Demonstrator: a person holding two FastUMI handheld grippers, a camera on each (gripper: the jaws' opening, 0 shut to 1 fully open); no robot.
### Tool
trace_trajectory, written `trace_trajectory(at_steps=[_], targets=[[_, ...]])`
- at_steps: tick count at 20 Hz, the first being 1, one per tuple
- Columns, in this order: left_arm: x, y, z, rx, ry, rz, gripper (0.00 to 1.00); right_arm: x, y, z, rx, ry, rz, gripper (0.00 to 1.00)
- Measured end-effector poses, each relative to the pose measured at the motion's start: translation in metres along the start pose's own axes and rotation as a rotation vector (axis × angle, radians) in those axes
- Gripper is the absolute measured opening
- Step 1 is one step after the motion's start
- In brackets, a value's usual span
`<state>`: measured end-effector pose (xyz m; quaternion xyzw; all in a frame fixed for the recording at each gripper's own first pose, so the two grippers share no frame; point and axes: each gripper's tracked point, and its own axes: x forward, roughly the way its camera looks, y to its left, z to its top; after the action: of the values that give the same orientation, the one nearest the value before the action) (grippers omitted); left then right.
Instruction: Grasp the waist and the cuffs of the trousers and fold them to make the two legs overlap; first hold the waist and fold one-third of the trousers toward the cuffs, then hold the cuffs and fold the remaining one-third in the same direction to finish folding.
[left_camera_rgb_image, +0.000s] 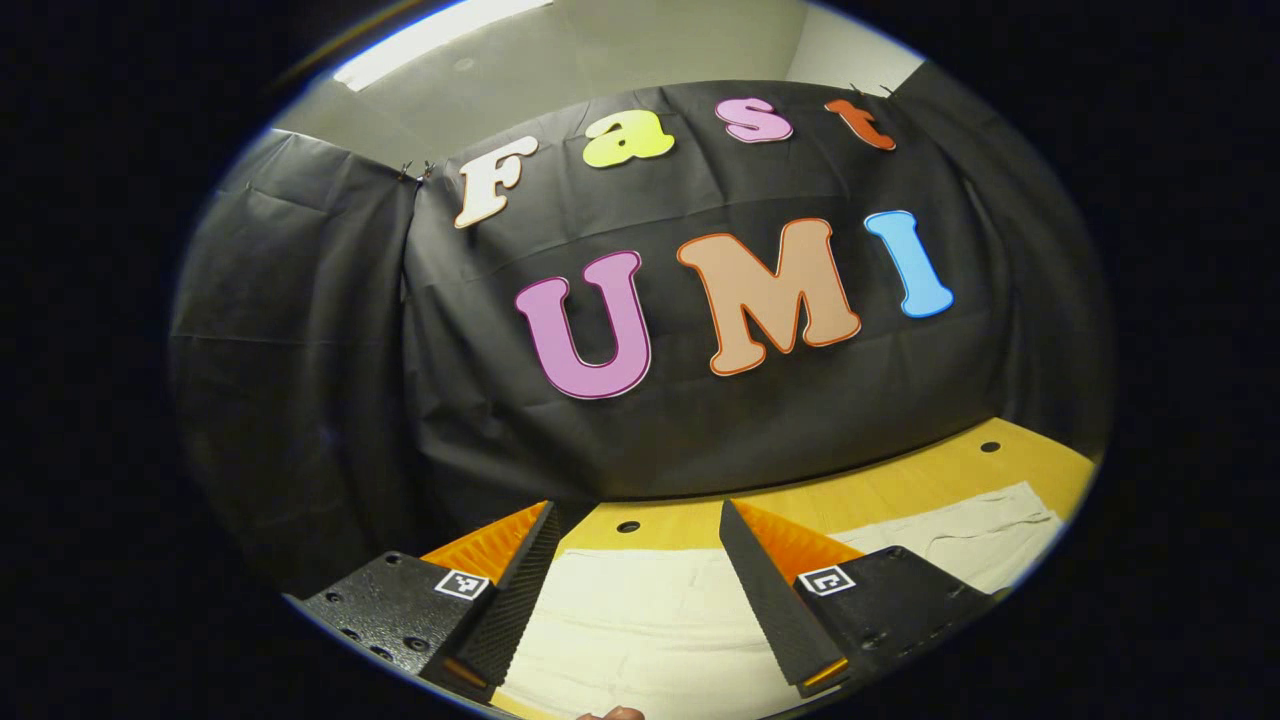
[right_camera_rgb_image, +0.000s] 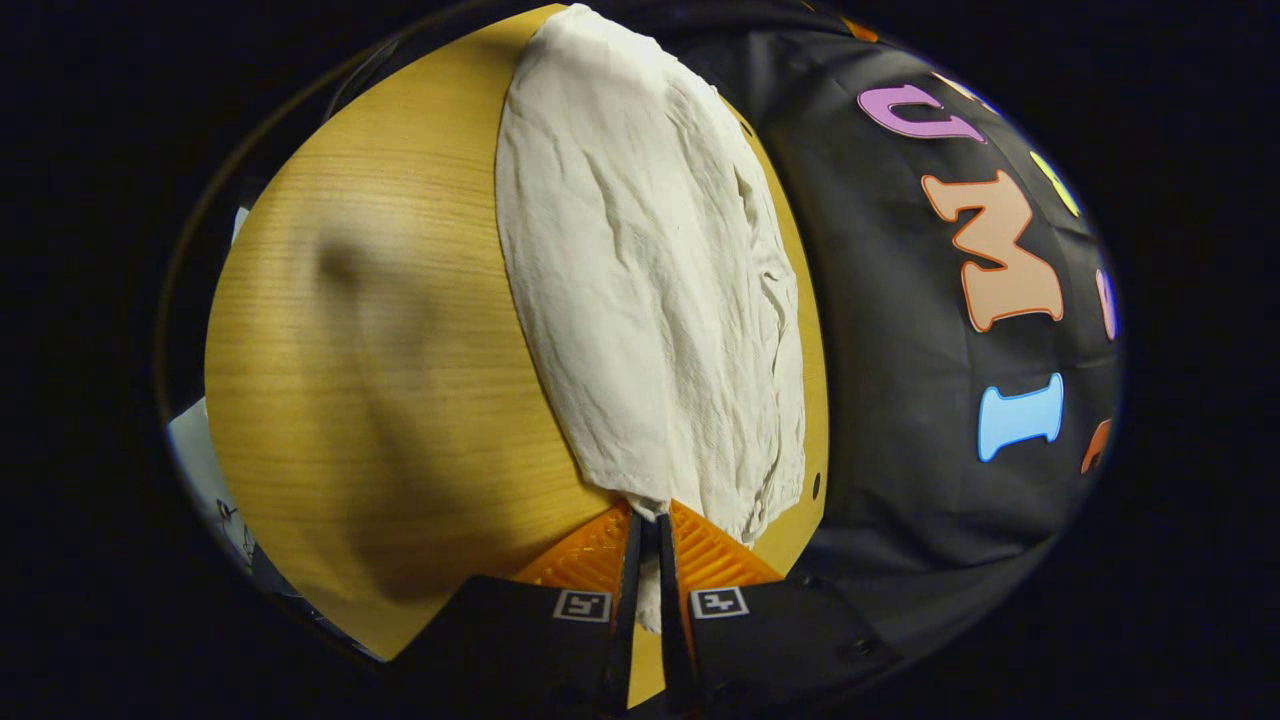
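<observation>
We see the trousers (right_camera_rgb_image: 650, 300) lying flat on the tabletop (right_camera_rgb_image: 380, 350), cream and wrinkled. In the right gripper view their long axis runs straight away from the right gripper (right_camera_rgb_image: 648, 540), alongside the tabletop's edge next to the booth wall (right_camera_rgb_image: 900, 350). Which end is waist and which is cuff we cannot tell.

The right gripper's fingers (right_camera_rgb_image: 700, 545) are nearly closed, pinching the near end of the cloth between them; both press on it.

The left gripper (left_camera_rgb_image: 635, 590) hovers just above the trousers (left_camera_rgb_image: 640, 620), its fingers (left_camera_rgb_image: 760, 580) wide apart and gripping nothing. Cloth shows in the gap and off to the right.

The left gripper view adds small holes (left_camera_rgb_image: 628, 526) in the tabletop (left_camera_rgb_image: 900, 480) near its far edge. A broad soft shadow (right_camera_rgb_image: 390, 400) crosses the bare wood in the right gripper view. Nothing lies on the trousers.
</observation>
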<state>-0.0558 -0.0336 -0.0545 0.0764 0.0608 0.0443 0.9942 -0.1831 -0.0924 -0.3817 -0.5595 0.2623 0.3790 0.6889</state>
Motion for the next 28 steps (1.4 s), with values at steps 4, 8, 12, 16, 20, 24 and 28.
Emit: trace_trajectory(at_steps=[4, 8, 12, 16, 20, 24, 28], targets=[[0.015, 0.012, -0.011, 0.040, -0.009, -0.043, 0.95, 0.004, -0.002, -0.004, 0.077, 0.043, 0.010, 0.10], [0.026, 0.050, -0.038, 0.122, 0.014, -0.062, 0.96, 0.006, -0.002, -0.003, 0.047, 0.066, -0.049, 0.09], [0.029, 0.102, -0.072, 0.218, 0.067, -0.047, 0.96, 0.007, -0.003, -0.005, 0.068, 0.096, -0.075, 0.09], [0.025, 0.151, -0.112, 0.323, 0.139, -0.032, 0.97, 0.007, -0.003, -0.005, 0.112, 0.103, -0.051, 0.09], [0.017, 0.183, -0.152, 0.464, 0.198, -0.073, 0.96, 0.009, -0.003, -0.005, 0.119, 0.109, -0.027, 0.09], [0.005, 0.204, -0.199, 0.604, 0.283, -0.152, 0.96, 0.009, -0.003, -0.006, 0.127, 0.117, -0.031, 0.09], [-0.015, 0.217, -0.251, 0.777, 0.379, -0.251, 0.97, 0.010, -0.003, -0.006, 0.120, 0.120, -0.036, 0.09]])
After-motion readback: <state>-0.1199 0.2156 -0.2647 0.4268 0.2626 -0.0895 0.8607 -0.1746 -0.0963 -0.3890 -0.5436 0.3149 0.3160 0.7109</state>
